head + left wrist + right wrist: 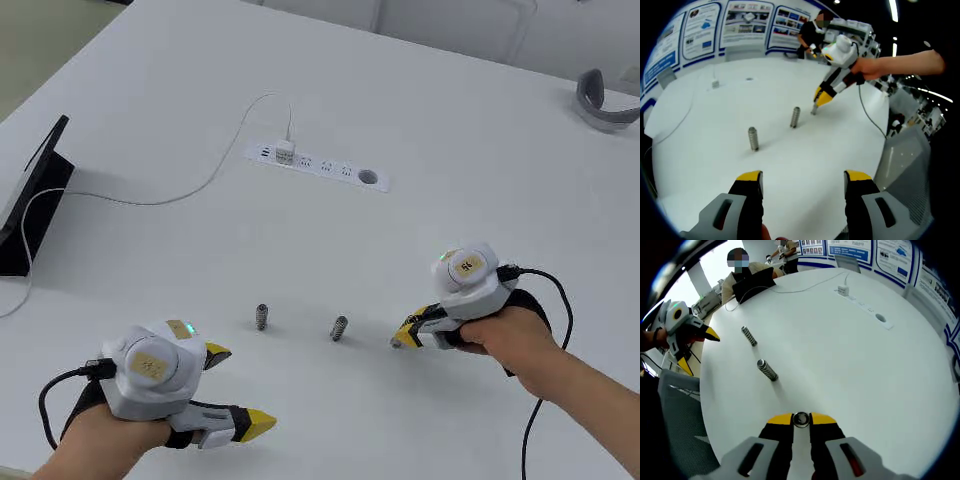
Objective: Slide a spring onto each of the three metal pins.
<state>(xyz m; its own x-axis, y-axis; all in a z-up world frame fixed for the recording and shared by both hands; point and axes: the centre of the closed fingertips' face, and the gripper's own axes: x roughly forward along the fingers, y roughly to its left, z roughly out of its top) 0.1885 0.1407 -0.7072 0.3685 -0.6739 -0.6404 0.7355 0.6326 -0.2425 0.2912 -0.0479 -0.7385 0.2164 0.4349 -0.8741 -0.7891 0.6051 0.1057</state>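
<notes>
Presently, the right gripper (800, 421) is seen clenched on a small metal piece (800, 418), which appears end-on as a ring between the yellow jaw tips; whether it is a spring or a pin cannot be told. In the head view this piece is held low at the white table (450, 200), at the right end of a loose row. Two springs are found standing upright in that row: the left spring (262, 317) and the middle spring (339, 327), near each other but apart, with the middle spring just beside the clenched tips. Any pins inside the coils cannot be made out. The left gripper (803, 176) is held released, its jaws spread wide with nothing between them, hovering on the near side of the row and well apart from both springs. Farther back on the table a white power strip (318, 165) is laid, with a white cable (200, 185) trailing from it toward a dark tablet (30, 195) propped at the left edge. A grey curved band (600, 100) is seen at the far right corner.
</notes>
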